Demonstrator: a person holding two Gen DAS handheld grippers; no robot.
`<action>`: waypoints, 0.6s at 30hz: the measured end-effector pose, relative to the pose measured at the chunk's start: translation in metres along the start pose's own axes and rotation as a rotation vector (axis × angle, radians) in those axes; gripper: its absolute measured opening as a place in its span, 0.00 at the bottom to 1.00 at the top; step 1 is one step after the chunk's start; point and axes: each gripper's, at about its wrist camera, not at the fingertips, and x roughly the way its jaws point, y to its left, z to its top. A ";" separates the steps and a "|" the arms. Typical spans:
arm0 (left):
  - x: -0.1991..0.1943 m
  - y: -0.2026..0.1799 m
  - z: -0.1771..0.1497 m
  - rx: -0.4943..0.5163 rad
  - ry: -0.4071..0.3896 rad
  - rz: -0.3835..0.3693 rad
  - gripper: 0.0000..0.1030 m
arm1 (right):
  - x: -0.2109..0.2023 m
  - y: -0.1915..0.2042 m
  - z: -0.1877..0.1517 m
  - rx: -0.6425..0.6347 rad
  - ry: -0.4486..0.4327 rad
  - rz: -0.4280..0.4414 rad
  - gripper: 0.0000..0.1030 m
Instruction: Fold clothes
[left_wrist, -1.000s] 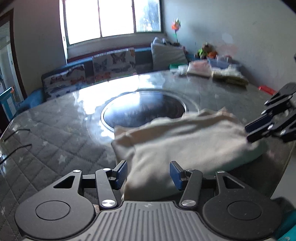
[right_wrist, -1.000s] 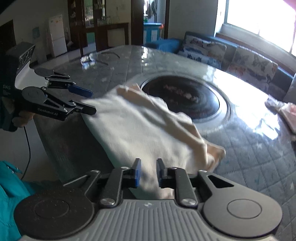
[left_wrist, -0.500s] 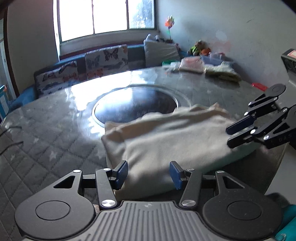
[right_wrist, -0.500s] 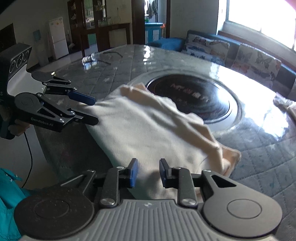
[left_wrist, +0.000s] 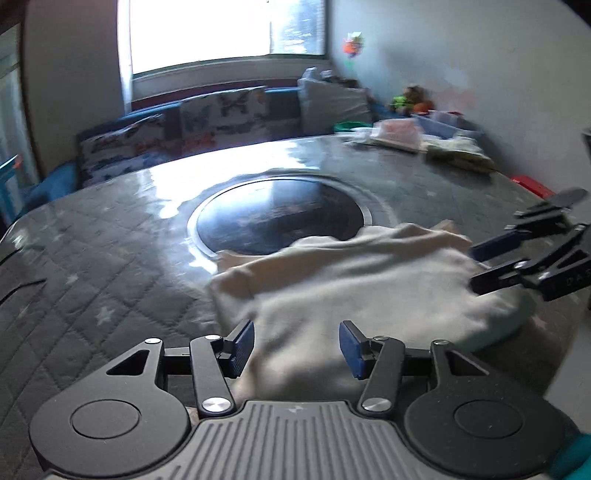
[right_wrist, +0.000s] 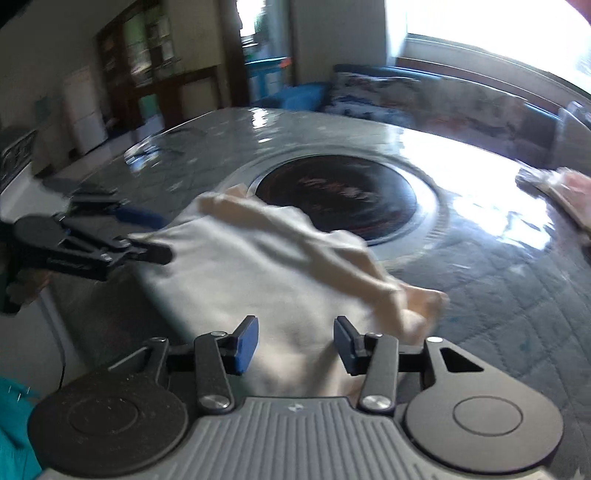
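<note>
The cream garment (left_wrist: 369, 288) lies folded at the worktop's (left_wrist: 110, 258) near edge, just short of the dark round inset (left_wrist: 280, 218). Both the left hand-held gripper (left_wrist: 296, 341) and right hand-held gripper (right_wrist: 295, 343) stand apart, holding nothing, probably so the fold settles flat.

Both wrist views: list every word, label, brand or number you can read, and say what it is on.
"DA": white letters on the black body of the right tool, at the right edge of the left wrist view; the rest is cut off.
White print on the body of the left tool, seen in the right wrist view: too blurred to read.
Markings on the dark round insert in the table: blurred, unreadable.
The cream garment shows no text.
</note>
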 end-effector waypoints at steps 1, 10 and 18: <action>0.003 0.004 0.001 -0.025 0.012 0.017 0.53 | 0.000 -0.005 0.000 0.033 -0.006 -0.024 0.51; 0.014 0.023 0.003 -0.135 0.040 0.067 0.58 | 0.004 -0.046 -0.012 0.270 -0.006 -0.142 0.60; 0.024 0.043 0.008 -0.264 0.074 0.010 0.62 | 0.016 -0.055 -0.015 0.365 -0.012 -0.100 0.60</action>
